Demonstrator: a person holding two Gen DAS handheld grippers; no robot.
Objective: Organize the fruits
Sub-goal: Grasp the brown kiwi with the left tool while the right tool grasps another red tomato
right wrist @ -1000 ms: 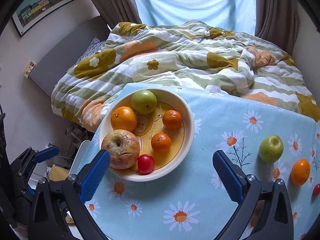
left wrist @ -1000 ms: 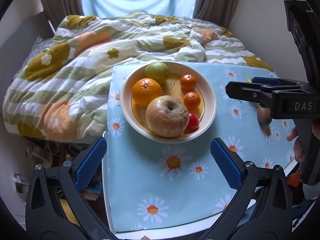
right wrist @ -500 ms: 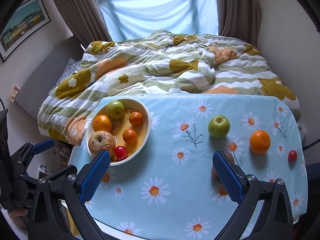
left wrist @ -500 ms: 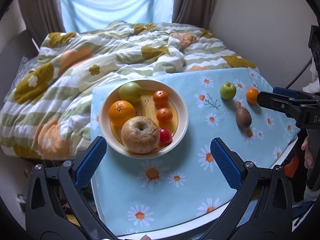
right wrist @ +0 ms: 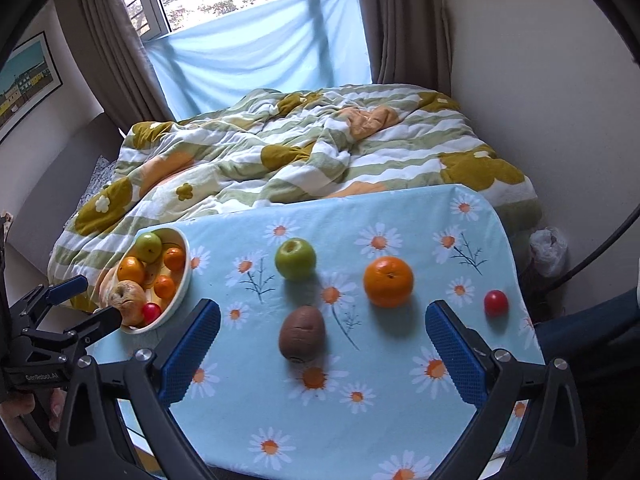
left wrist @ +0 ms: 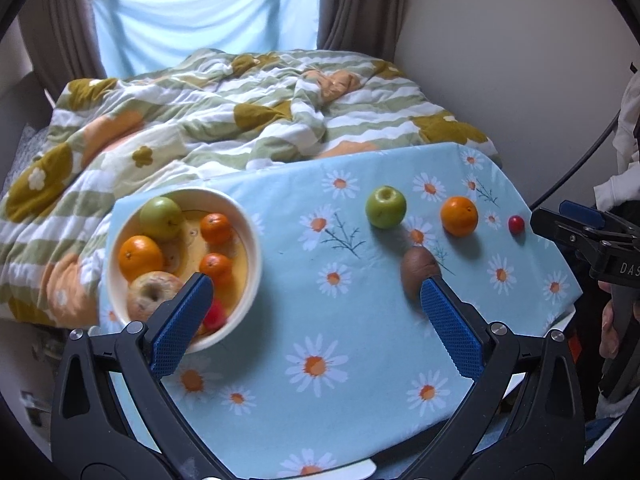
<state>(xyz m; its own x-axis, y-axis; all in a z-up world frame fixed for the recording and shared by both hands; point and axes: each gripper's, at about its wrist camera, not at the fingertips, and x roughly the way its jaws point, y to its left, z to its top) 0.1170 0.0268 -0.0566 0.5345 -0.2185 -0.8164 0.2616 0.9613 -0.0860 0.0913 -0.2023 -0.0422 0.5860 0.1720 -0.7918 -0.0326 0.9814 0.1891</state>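
Note:
A cream bowl (left wrist: 252,240) (right wrist: 185,276) at the table's left holds several fruits: a green apple, oranges, a wrinkled apple and a red tomato. Loose on the daisy cloth lie a green apple (left wrist: 385,207) (right wrist: 295,259), an orange (left wrist: 459,216) (right wrist: 388,281), a brown kiwi (left wrist: 418,269) (right wrist: 302,333) and a small red tomato (left wrist: 516,224) (right wrist: 496,303). My left gripper (left wrist: 316,320) is open and empty, above the table's front between bowl and kiwi. My right gripper (right wrist: 320,350) is open and empty, with the kiwi between its fingers' lines but farther off.
The table with its blue daisy cloth (right wrist: 360,412) stands against a bed with a striped flowered quilt (right wrist: 304,152). A wall runs along the right. A window with curtains is behind the bed. A black cable (right wrist: 600,248) hangs at the right.
Both grippers have pulled back and swung right. The bowl has shifted to the left of both views and the loose fruits have come toward the middle. Both stay open.

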